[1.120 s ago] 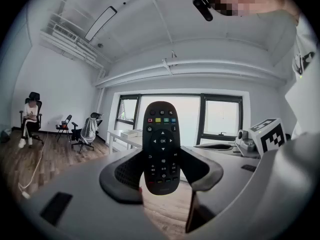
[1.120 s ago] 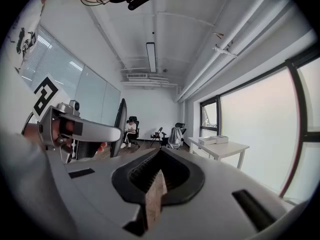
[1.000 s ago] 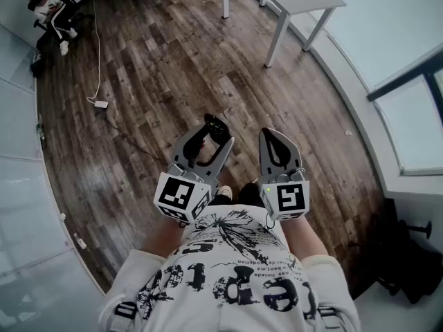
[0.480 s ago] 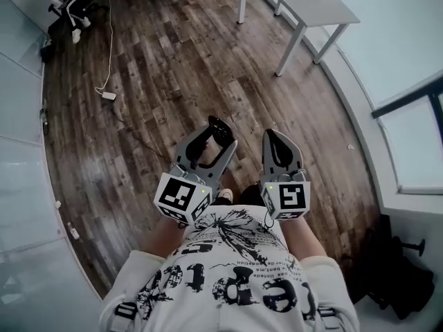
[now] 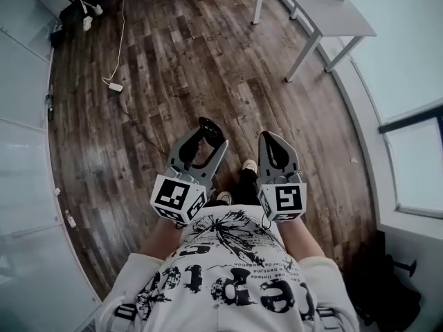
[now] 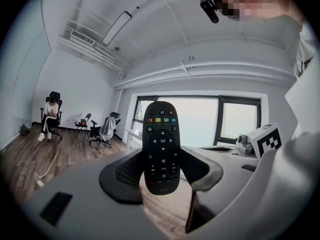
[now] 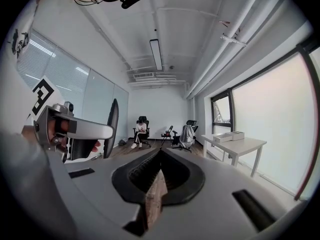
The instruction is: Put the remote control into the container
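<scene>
Carry step, out on the wooden floor (image 5: 173,61), bench (image 5: 339,19) well apart. Left gripper (image 5: 209,138) jaws clamp the remote control (image 6: 161,149) upright; right gripper (image 5: 273,147) jaws are pressed together, empty. Next, I'd guess: find the container, none clearly visible, and release inside.

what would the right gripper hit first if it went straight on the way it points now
Nothing close: the right gripper, jaws together, points over open wood floor toward distant office chairs; depth is unclear.
</scene>
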The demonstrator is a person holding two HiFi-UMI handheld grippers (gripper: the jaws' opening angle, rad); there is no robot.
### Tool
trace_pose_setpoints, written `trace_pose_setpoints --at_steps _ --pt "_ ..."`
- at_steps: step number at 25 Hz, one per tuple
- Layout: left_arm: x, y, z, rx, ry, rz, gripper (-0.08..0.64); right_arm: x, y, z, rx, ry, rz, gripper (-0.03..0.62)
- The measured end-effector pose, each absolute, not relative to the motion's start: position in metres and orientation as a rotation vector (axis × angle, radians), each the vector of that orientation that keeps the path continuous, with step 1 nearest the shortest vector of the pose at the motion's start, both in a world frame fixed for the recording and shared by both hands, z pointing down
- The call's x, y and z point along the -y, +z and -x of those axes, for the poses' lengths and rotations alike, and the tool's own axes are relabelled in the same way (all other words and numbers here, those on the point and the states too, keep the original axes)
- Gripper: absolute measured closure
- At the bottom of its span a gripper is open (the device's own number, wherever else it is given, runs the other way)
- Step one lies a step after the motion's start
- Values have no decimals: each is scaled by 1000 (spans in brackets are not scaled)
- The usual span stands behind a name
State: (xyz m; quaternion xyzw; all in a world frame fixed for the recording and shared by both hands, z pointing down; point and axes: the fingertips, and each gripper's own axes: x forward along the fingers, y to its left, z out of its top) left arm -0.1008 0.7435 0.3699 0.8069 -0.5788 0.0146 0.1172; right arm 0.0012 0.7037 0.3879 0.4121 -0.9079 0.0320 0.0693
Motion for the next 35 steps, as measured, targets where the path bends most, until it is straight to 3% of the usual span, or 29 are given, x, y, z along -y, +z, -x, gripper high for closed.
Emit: trace_pose_setpoints --at_steps 18,35 --pt "-576 352 75 1902 38 -2241 325 -515 380 -23 2863 196 -1021 589" --pt "-447 353 87 1866 -18 -2307 324 -401 401 -31 2800 369 -1193 590"
